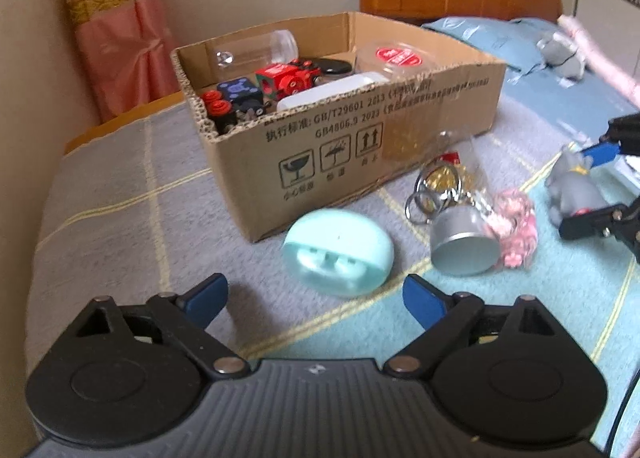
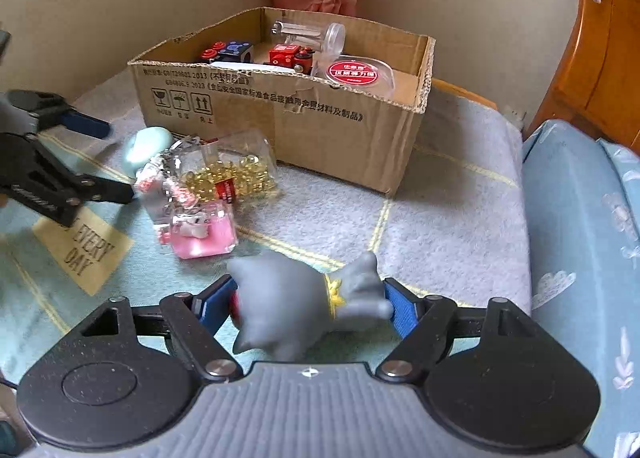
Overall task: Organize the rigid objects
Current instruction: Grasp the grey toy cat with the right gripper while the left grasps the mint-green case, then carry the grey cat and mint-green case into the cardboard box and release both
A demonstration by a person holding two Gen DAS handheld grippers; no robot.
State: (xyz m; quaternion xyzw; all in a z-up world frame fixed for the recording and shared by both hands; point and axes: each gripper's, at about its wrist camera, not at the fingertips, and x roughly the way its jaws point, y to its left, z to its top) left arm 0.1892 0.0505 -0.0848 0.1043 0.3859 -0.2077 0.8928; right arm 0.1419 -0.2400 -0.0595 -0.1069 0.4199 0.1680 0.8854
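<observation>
right gripper [image 2: 308,308] pinches the grey toy [image 2: 296,310] crosswise; cardboard box [image 2: 280,126] lies ahead; left gripper [image 1: 316,298], spread, faces the mint case [image 1: 340,254]

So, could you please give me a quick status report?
Left gripper open over mint case. Right gripper around grey toy. Cardboard box ahead, jar between.

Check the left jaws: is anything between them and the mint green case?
Nothing visible. The left gripper is open, and only bare blanket lies between it and the mint green case. The capped jar lies off to the right.
</observation>
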